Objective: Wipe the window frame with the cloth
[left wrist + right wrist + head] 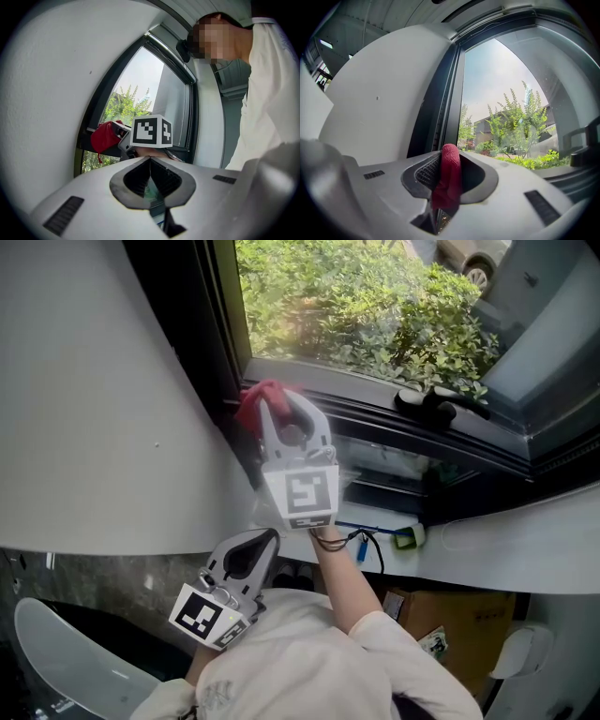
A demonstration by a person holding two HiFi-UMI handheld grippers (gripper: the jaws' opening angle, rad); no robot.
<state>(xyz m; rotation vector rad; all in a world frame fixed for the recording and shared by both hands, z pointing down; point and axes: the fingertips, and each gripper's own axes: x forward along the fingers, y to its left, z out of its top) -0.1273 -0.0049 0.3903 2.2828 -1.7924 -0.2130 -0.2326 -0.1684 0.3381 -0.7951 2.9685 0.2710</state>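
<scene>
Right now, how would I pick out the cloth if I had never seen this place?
Start at the dark window frame that looks onto green bushes. At its lower left corner, the right gripper is shut on the cloth. It is the only red thing in sight.

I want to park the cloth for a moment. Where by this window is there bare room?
The white ledge lies bare right of the small green item, under the dark window frame. The frame's rail is free between the red cloth and the handle. The left corner is crowded by the right gripper, shut on the cloth.
</scene>
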